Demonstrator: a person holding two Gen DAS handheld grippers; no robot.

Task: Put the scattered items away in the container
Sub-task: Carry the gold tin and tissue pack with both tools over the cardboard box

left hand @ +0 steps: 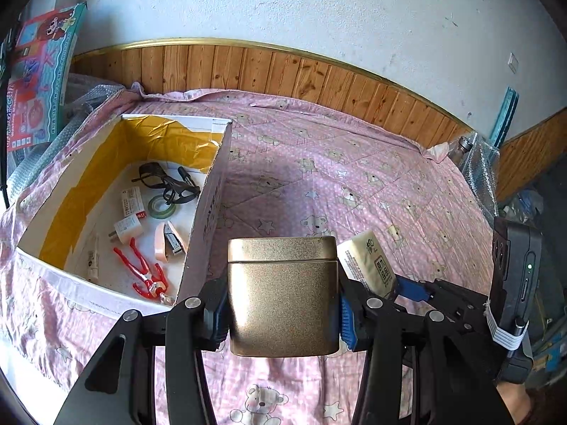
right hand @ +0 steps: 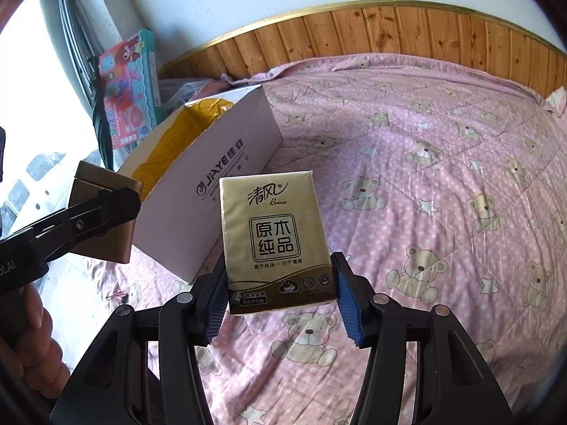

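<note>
Gold tin (left hand: 282, 295) fills left gripper (left hand: 282, 313) (clamped sideways).

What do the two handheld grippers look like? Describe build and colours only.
Both the left gripper and the right gripper are matte black scissor-style linkages with silver pivot rivets and ribbed blue pads. A black device with a green light is strapped on with white bands.

Matt brushed-metal gold tin (left hand: 283, 294), glossy plastic-wrapped tissue pack (right hand: 274, 241), smooth cardboard box (right hand: 219, 191), soft quilted cloth bedspread (right hand: 425, 177).
</note>
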